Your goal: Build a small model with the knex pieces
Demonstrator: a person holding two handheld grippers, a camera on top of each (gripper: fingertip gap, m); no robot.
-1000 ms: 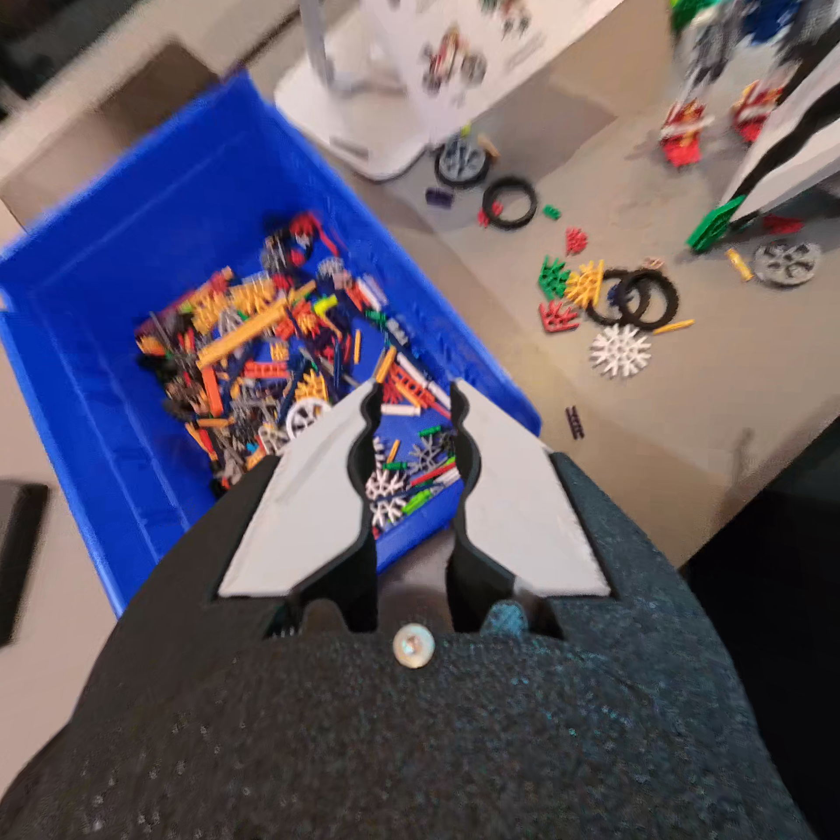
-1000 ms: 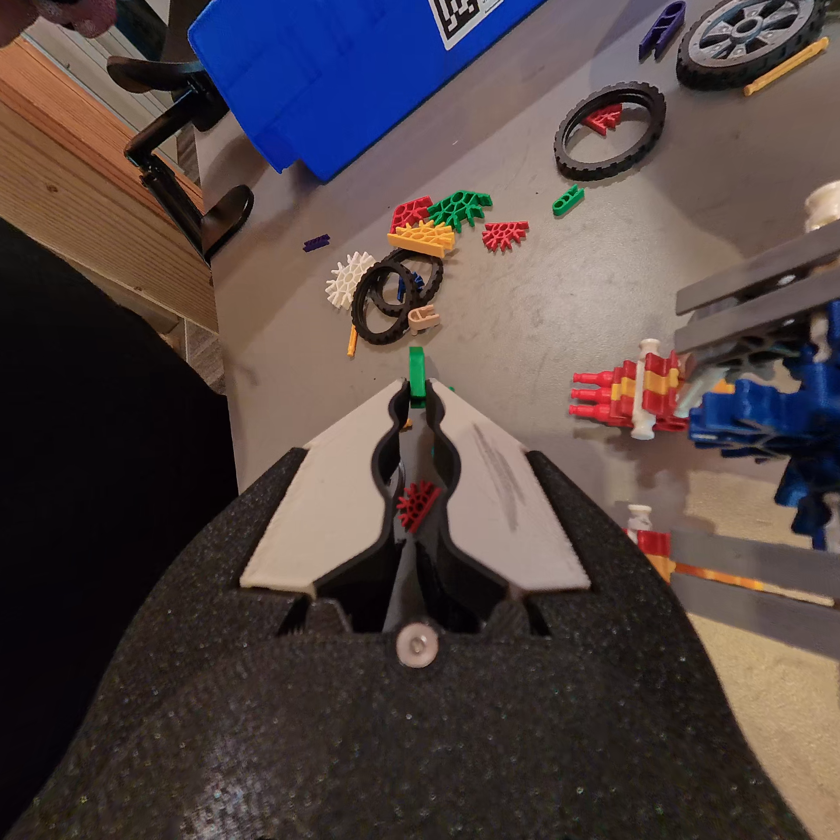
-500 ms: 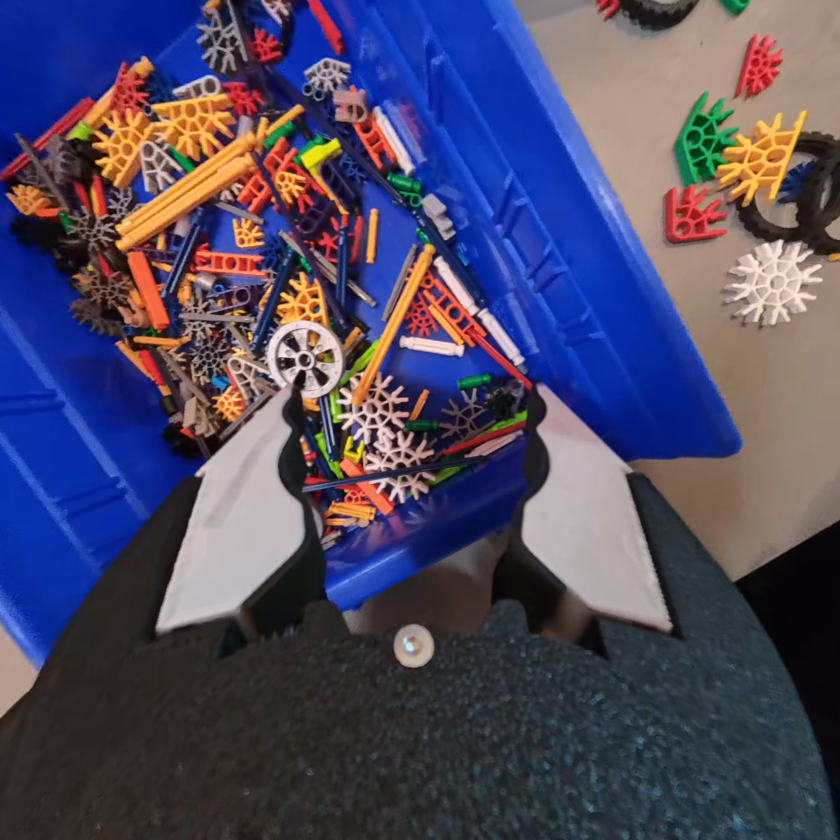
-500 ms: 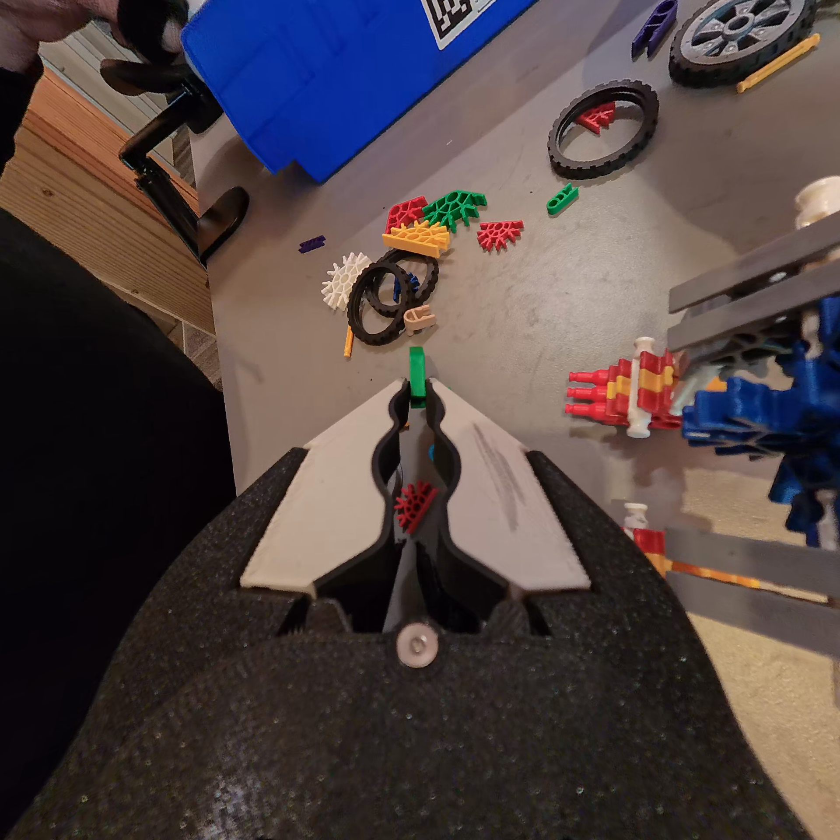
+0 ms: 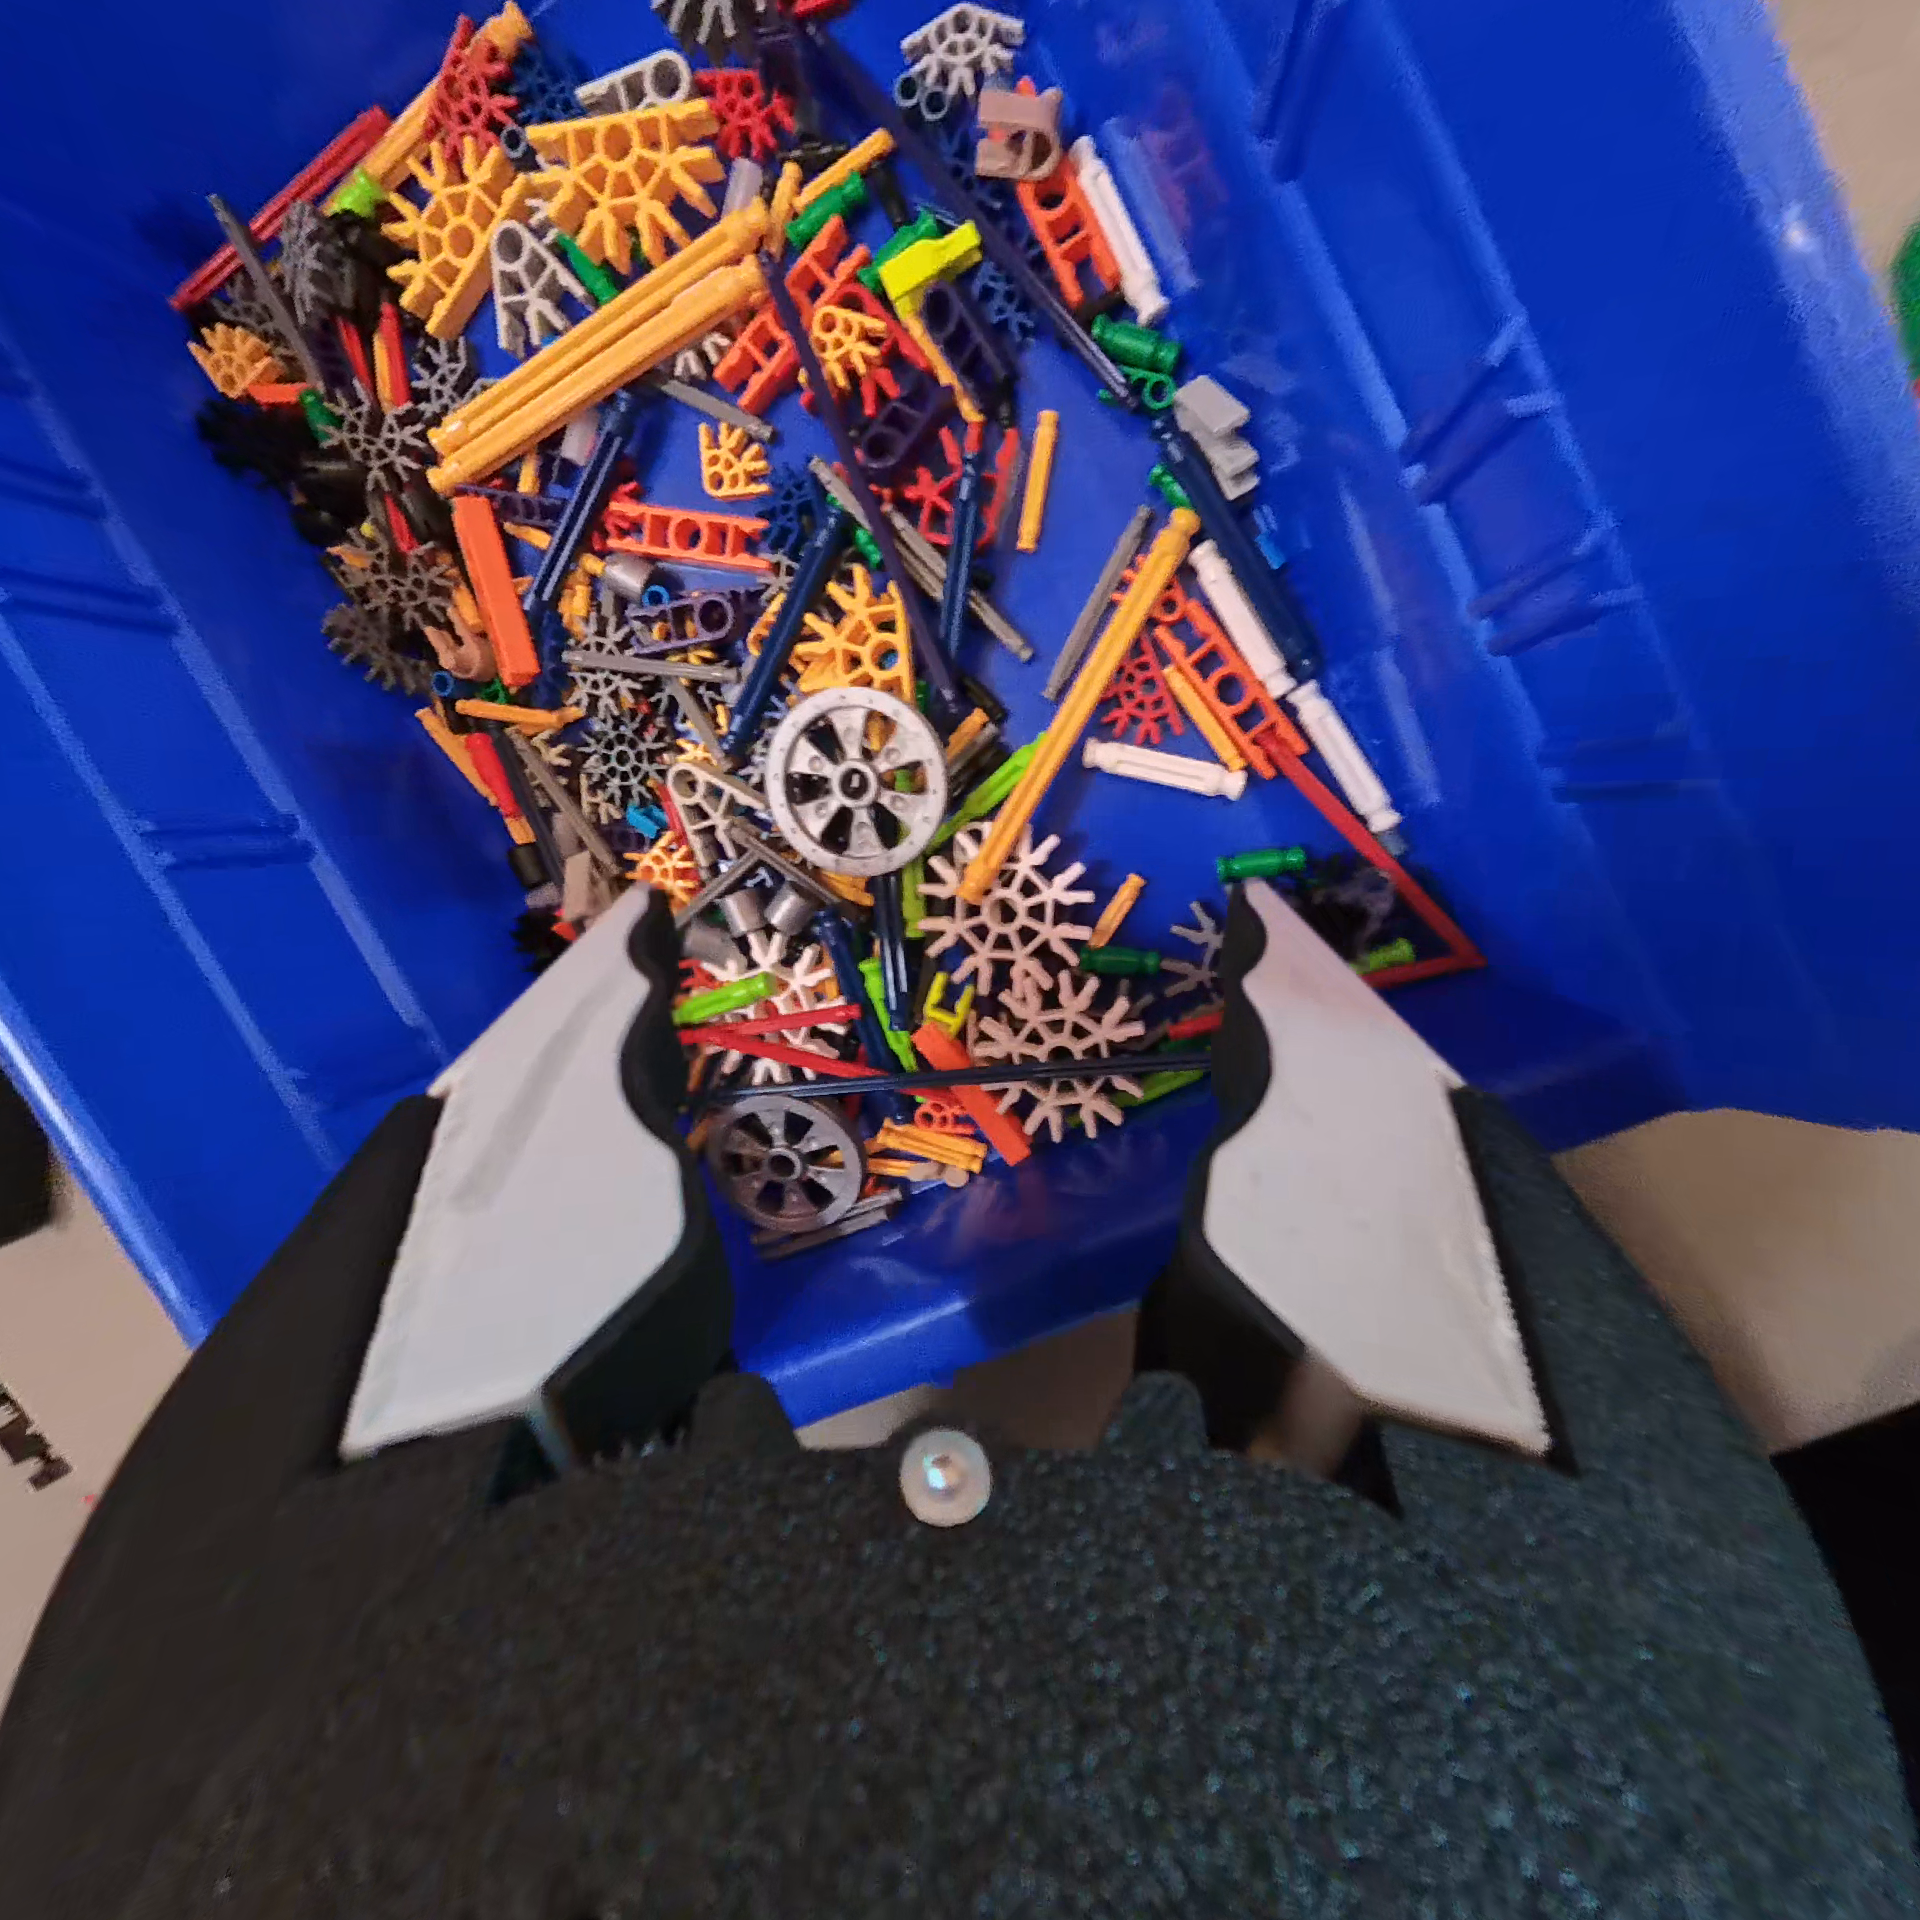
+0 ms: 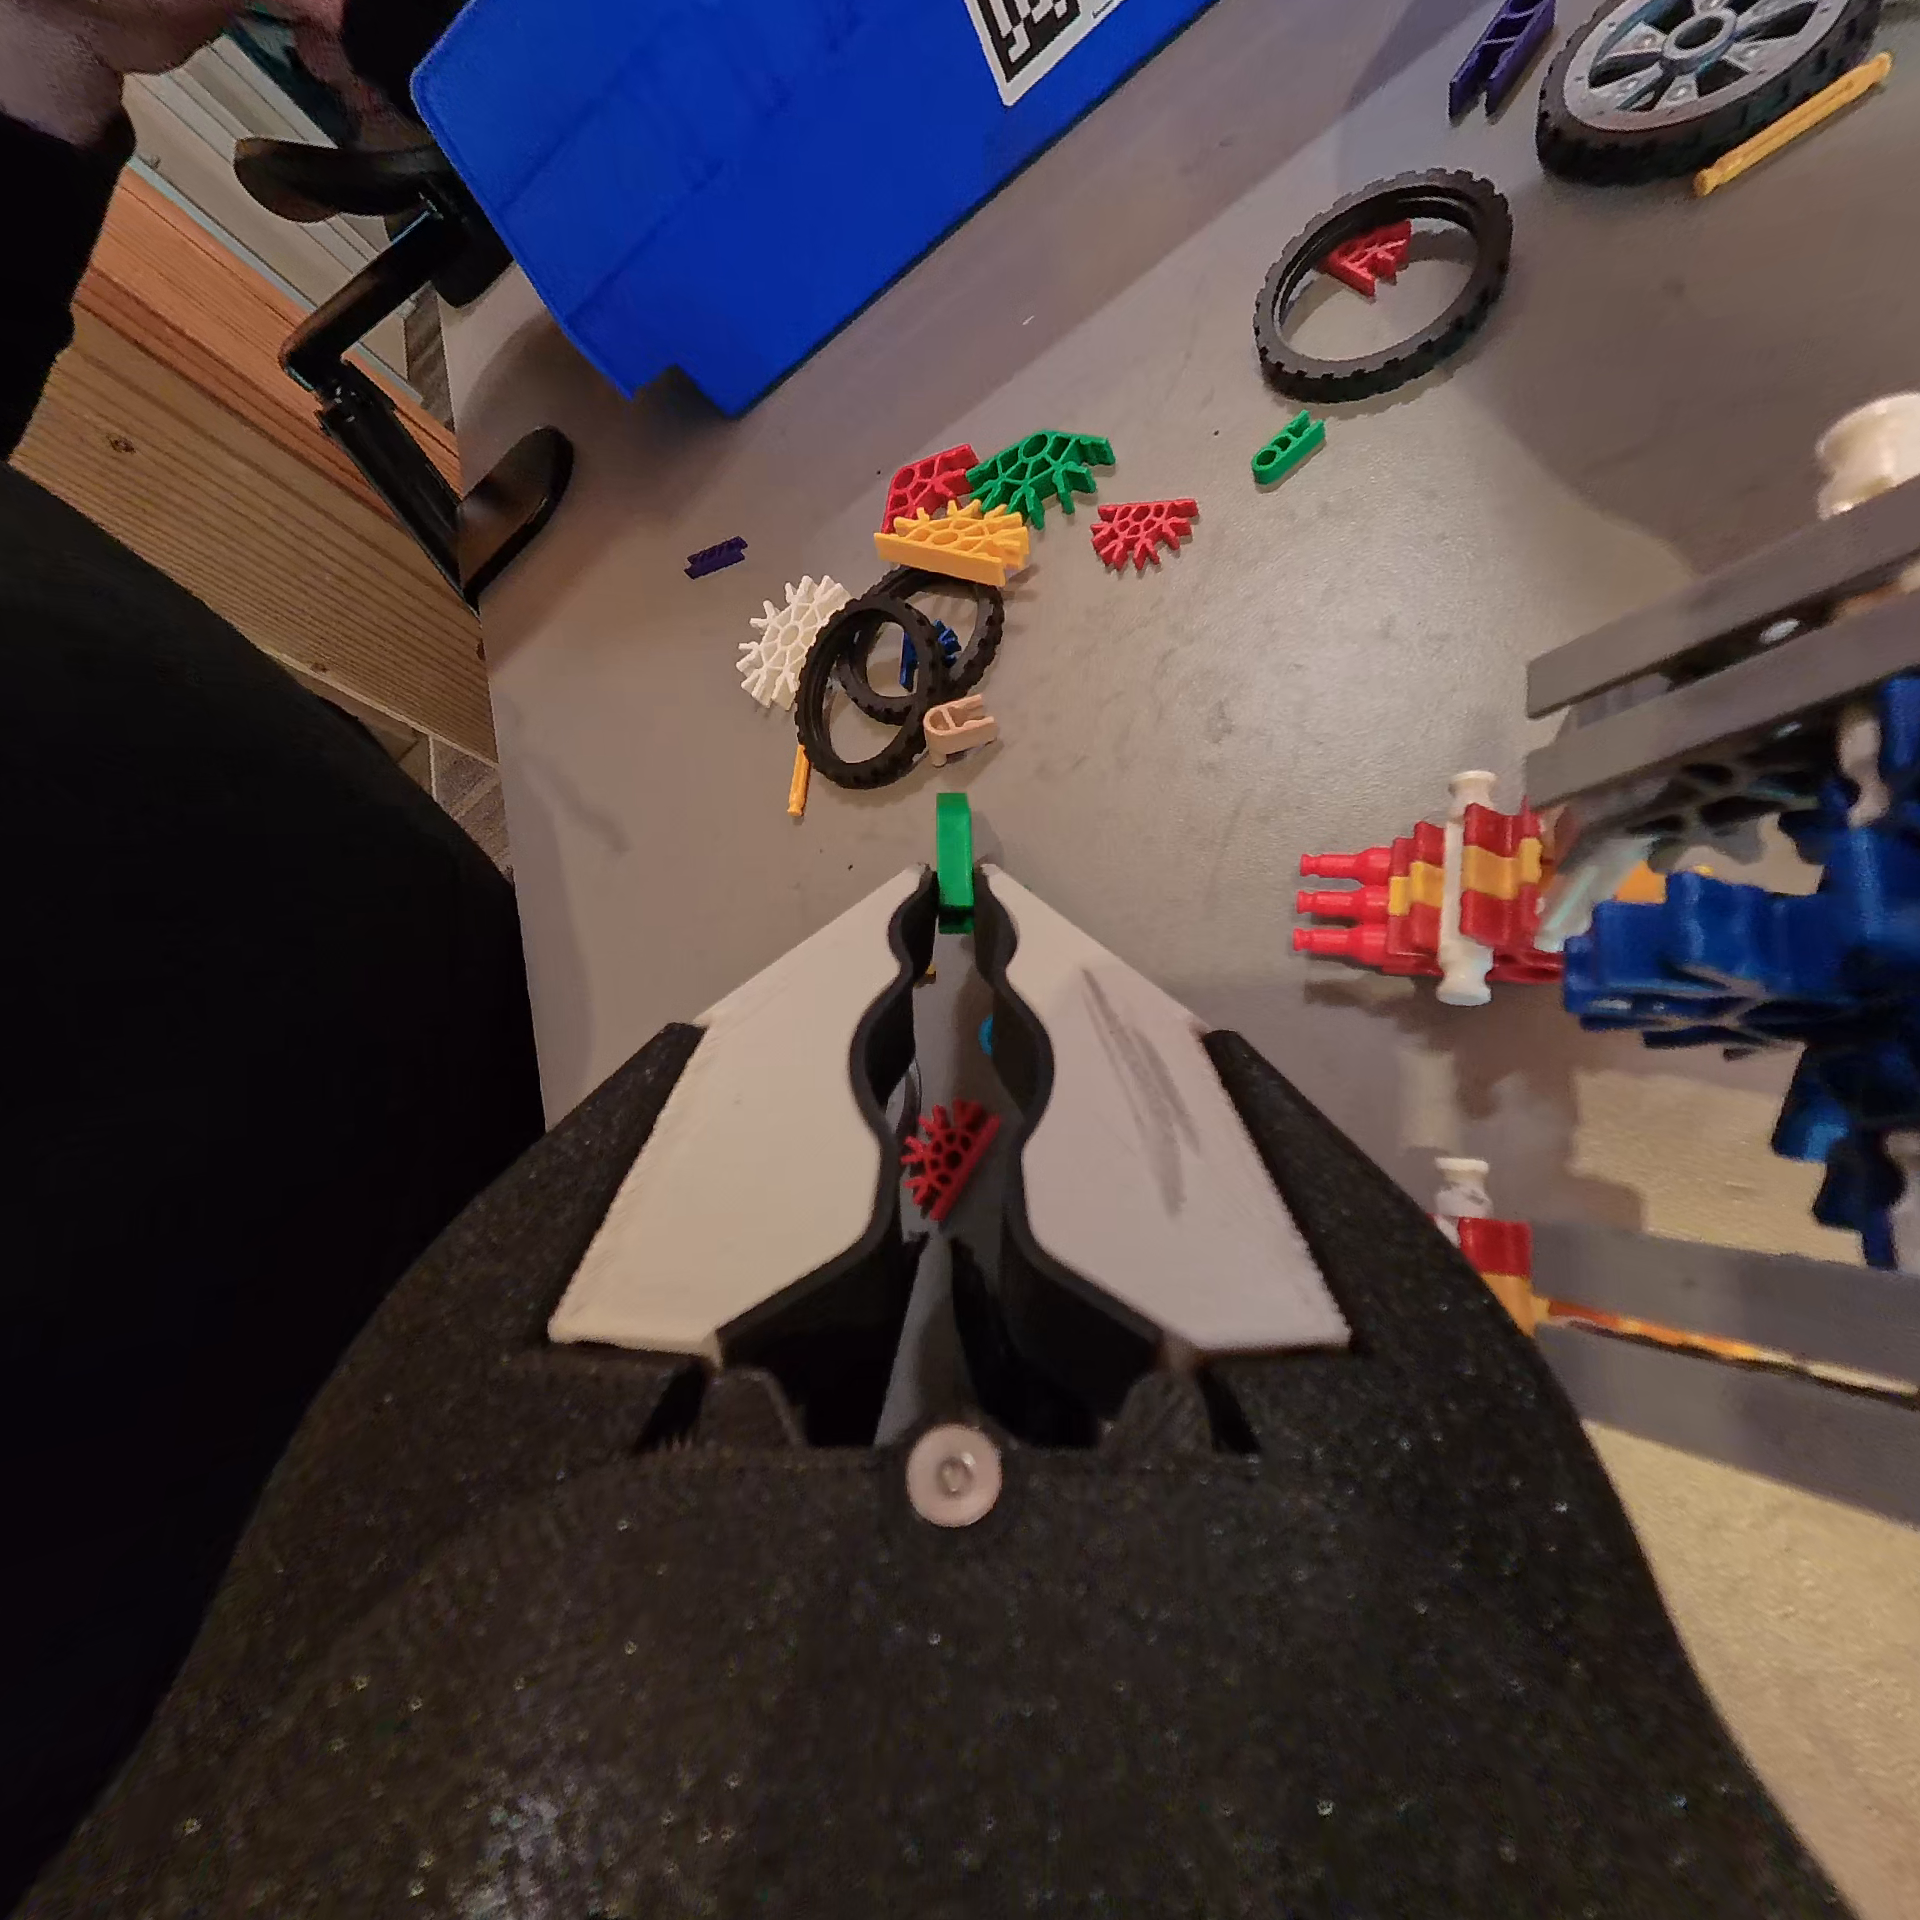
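My left gripper (image 5: 940, 914) is open wide and empty, low over the near end of a blue bin (image 5: 1621, 540). The bin holds a heap of small plastic construction pieces: yellow rods (image 5: 603, 358), white snowflake connectors (image 5: 1003, 914), a silver wheel hub (image 5: 860, 779) and a second grey hub (image 5: 787, 1162). The white connectors and a thin dark rod (image 5: 966, 1078) lie between my fingers. My right gripper (image 6: 951, 878) is shut on a green connector piece (image 6: 952, 840) and holds it above the grey table (image 6: 1195, 727). A red connector (image 6: 943, 1153) shows below, between the jaws.
On the table lie a loose pile of red, green and yellow connectors (image 6: 982, 509), black tyres (image 6: 888, 675), a larger black tyre (image 6: 1382, 286), and a wheel (image 6: 1694, 73). A red, yellow and blue built model (image 6: 1662, 935) stands at the right. The blue bin's outer wall (image 6: 748, 187) is beyond.
My left gripper has opened wide and moved forward and down into the bin, closing in on the pieces. My right gripper has stayed almost still with the green piece.
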